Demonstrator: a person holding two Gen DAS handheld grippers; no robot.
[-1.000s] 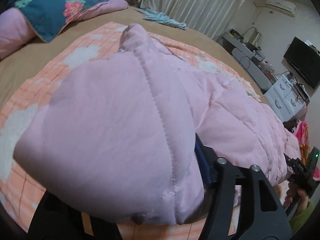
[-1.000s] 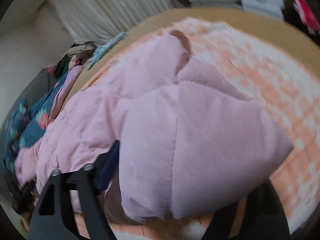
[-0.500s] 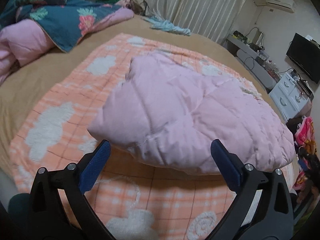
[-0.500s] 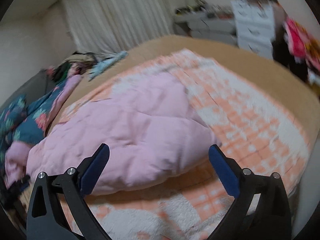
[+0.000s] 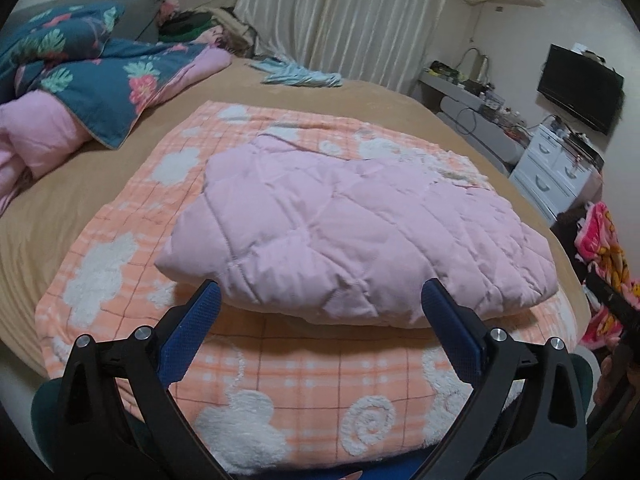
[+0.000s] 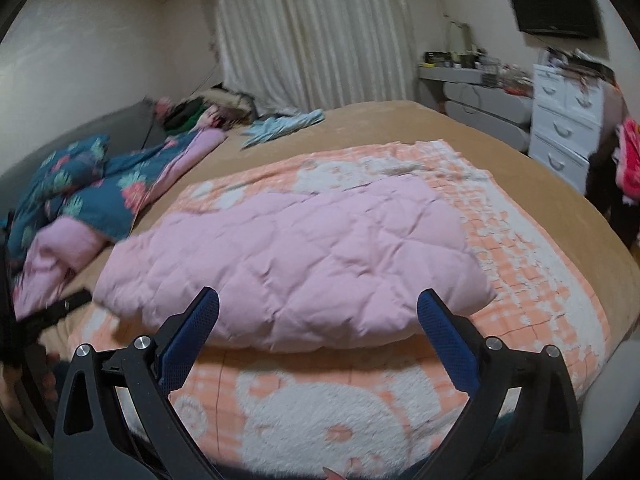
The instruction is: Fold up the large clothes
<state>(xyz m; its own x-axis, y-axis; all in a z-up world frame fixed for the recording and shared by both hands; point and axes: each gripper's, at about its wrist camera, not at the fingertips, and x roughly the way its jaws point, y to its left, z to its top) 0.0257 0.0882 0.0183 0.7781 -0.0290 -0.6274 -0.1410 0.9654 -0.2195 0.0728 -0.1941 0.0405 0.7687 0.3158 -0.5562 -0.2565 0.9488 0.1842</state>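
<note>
A pink quilted padded garment (image 5: 352,232) lies folded in a thick bundle on an orange and white checked blanket (image 5: 280,384) on the bed. It also shows in the right wrist view (image 6: 304,256) on the same blanket (image 6: 328,400). My left gripper (image 5: 320,304) is open and empty, just short of the bundle's near edge. My right gripper (image 6: 318,312) is open and empty, also just short of the near edge. Neither gripper touches the garment.
A blue floral duvet with pink lining (image 5: 92,80) is heaped at the left of the bed. A light blue cloth (image 5: 300,76) lies at the far side. White drawers (image 5: 556,172), a desk and a wall TV (image 5: 580,84) stand to the right. Bright pink clothing (image 5: 608,264) hangs at the right edge.
Both grippers let go of the pink garment, opened and drew back toward me. The garment dropped flat onto the blanket as a folded bundle.
</note>
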